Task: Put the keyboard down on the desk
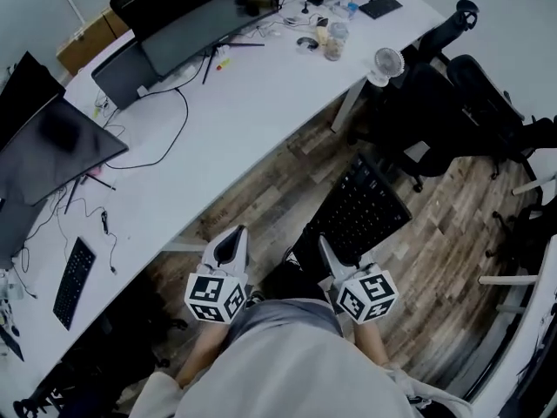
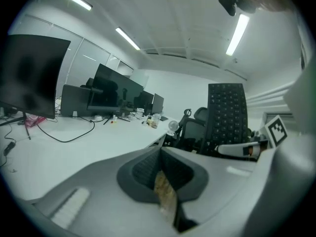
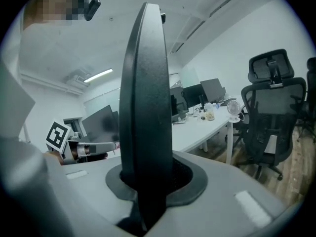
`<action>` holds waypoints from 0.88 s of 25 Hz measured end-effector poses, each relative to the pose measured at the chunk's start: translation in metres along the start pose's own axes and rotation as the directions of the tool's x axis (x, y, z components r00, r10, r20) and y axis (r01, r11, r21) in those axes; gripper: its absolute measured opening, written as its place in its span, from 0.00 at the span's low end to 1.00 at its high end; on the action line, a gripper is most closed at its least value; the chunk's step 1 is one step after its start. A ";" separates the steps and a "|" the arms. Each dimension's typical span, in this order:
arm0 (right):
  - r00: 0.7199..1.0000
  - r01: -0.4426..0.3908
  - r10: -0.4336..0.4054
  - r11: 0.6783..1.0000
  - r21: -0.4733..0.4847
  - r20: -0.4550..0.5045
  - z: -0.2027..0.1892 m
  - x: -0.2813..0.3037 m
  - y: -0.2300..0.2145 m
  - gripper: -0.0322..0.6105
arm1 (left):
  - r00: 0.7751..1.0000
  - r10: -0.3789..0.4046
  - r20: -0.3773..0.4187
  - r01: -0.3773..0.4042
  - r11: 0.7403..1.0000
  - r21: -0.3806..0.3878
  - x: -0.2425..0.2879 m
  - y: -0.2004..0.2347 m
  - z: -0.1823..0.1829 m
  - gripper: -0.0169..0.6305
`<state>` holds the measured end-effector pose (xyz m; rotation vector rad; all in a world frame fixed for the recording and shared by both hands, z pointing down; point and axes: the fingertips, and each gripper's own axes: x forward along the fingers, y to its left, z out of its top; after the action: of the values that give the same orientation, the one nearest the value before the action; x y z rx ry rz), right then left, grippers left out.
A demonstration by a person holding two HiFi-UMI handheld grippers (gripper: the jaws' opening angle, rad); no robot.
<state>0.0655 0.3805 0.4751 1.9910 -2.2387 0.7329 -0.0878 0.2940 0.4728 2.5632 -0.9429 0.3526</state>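
While the keyboard (image 1: 361,212) hung clamped in the right gripper (image 1: 329,255), out over the floor (image 1: 278,198) and short of the desk (image 1: 252,111), setting down remained undone. The left gripper (image 1: 231,246) was closed, empty. Bare desktop lay beyond the near edge; chairs (image 1: 452,94) crowded the right.

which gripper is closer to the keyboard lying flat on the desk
Left. The left gripper hangs beside the desk edge, right of the flat keyboard in the head view. The right gripper is farther right, clamped on a second keyboard.
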 end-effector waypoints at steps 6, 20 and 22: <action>0.999 -0.028 0.027 0.999 0.026 0.021 0.025 0.013 -0.030 0.18 | 1.000 0.010 0.005 -0.010 1.000 0.008 0.030 -0.011 0.020 0.03; 0.996 -0.075 0.074 0.997 0.029 0.048 0.051 0.021 -0.071 0.18 | 1.000 0.017 0.024 -0.018 0.999 0.047 0.083 -0.040 0.044 0.03; 0.996 -0.069 0.068 0.997 0.034 0.051 0.055 0.024 -0.077 0.18 | 0.999 0.026 0.024 -0.027 0.999 0.044 0.088 -0.037 0.045 0.03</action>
<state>0.1494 0.3335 0.4582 1.9791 -2.3493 0.7432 0.0064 0.2508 0.4540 2.6027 -0.9895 0.3556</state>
